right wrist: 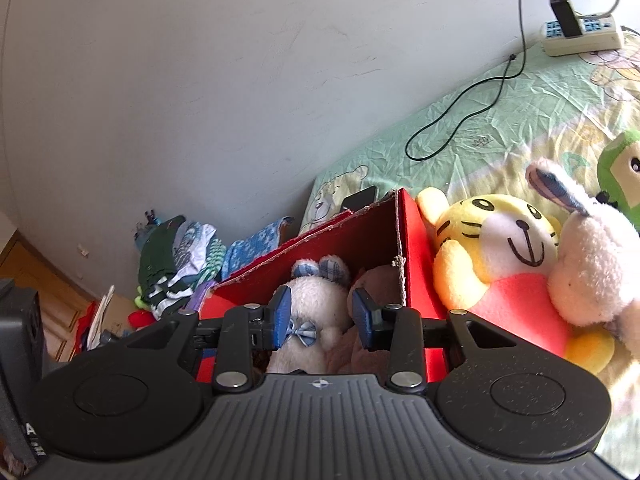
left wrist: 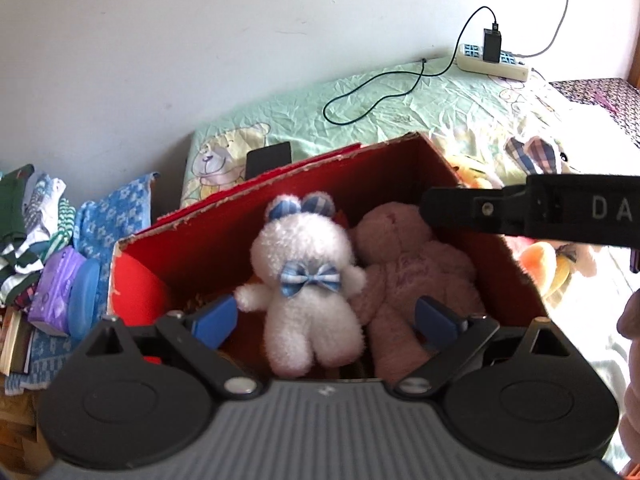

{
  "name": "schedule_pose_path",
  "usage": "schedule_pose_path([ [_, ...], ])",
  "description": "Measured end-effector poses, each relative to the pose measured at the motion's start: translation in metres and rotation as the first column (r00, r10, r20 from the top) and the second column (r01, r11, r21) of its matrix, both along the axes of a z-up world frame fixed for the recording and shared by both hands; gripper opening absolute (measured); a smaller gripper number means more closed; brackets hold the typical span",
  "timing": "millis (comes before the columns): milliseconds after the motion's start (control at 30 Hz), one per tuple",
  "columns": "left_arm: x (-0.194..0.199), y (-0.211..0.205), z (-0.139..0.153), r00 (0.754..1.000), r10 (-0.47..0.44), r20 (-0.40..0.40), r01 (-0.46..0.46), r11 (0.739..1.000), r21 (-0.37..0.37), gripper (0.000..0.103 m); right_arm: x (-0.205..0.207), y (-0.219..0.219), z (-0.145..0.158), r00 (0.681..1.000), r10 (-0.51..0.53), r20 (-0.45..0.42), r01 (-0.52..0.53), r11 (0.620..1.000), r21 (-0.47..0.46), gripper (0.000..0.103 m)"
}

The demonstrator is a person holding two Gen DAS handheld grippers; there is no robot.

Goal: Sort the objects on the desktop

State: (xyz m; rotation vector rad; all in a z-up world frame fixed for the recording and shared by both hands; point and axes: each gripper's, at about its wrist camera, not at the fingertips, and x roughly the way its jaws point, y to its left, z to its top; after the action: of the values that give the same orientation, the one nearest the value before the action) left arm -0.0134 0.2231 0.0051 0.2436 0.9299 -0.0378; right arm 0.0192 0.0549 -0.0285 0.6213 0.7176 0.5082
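From the left wrist, the left gripper [left wrist: 325, 318] hangs over a red cardboard box [left wrist: 224, 236] with its blue-padded jaws spread wide and nothing pinched between them. Inside the box lie a white plush bunny [left wrist: 310, 280] with a blue checked bow and, touching its side, a pink plush bear [left wrist: 408, 276]. The box sits on a bed with a green cartoon sheet [left wrist: 400, 100]; a dark phone [left wrist: 269, 158] lies just behind the box, and a power strip [left wrist: 494, 62] with a black charging cable sits near the wall. The black body of the right gripper crosses the upper right of this view. From the right wrist, the right gripper [right wrist: 322, 318] hovers at the box's near edge, its pads part-way apart and clear of any toy. Just beside the box's outer wall on the sheet lie a yellow tiger plush [right wrist: 500, 256], a white dog plush [right wrist: 592, 268] leaning on it, and a green plush [right wrist: 622, 172] behind.
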Motion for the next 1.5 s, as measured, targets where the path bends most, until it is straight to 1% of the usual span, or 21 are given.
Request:
schedule_pose_path([
  [300,0.001,-0.025,-0.002,0.996,0.088,-0.010,-0.088,0.996,0.020,0.096,0.007,-0.017,0.001,0.994,0.108,-0.008,-0.108,0.994,0.016,0.038],
  [567,0.000,-0.031,-0.005,0.982,0.187,-0.034,-0.186,0.982,0.035,0.096,0.011,-0.029,-0.001,0.982,0.187,-0.016,-0.186,0.982,0.041,0.038],
  [700,-0.004,-0.031,-0.001,0.974,0.226,-0.027,-0.225,0.974,0.020,0.096,0.007,-0.042,0.000,0.978,0.210,-0.007,-0.209,0.976,0.061,0.038],
  [800,-0.006,-0.037,0.004,0.971,0.238,-0.014,-0.238,0.971,0.012,0.096,0.004,-0.060,0.000,0.976,0.218,0.003,-0.217,0.972,0.090,0.038],
  [933,-0.009,-0.055,0.013,0.974,0.225,0.017,-0.225,0.974,0.014,0.096,-0.003,-0.092,0.002,0.980,0.200,0.021,-0.201,0.970,0.138,0.038],
  [1000,-0.011,-0.066,0.018,0.978,0.208,0.025,-0.208,0.978,0.003,0.096,-0.007,-0.111,0.002,0.984,0.177,0.024,-0.179,0.972,0.152,0.038],
  [1100,-0.014,-0.085,0.024,0.985,0.172,0.029,-0.171,0.985,-0.037,0.096,-0.012,-0.142,-0.003,0.993,0.122,0.004,-0.121,0.981,0.149,0.038],
  [1200,-0.014,-0.107,0.027,0.991,0.124,0.043,-0.121,0.990,-0.068,0.096,-0.016,-0.173,-0.012,0.998,0.049,-0.032,-0.045,0.991,0.126,0.039],
  [1300,-0.011,-0.133,0.022,0.998,0.057,0.040,-0.053,0.994,-0.093,0.096,-0.017,-0.204,-0.024,0.996,-0.029,-0.084,0.039,0.992,0.122,0.039],
  [1400,-0.006,-0.158,0.011,0.999,-0.014,0.033,0.018,0.993,-0.112,0.095,-0.021,-0.231,-0.034,0.986,-0.098,-0.132,0.114,0.986,0.124,0.039],
  [1500,0.000,-0.179,-0.004,0.998,-0.058,0.005,0.058,0.991,-0.119,0.095,-0.023,-0.246,-0.042,0.980,-0.121,-0.159,0.139,0.985,0.103,0.040],
])
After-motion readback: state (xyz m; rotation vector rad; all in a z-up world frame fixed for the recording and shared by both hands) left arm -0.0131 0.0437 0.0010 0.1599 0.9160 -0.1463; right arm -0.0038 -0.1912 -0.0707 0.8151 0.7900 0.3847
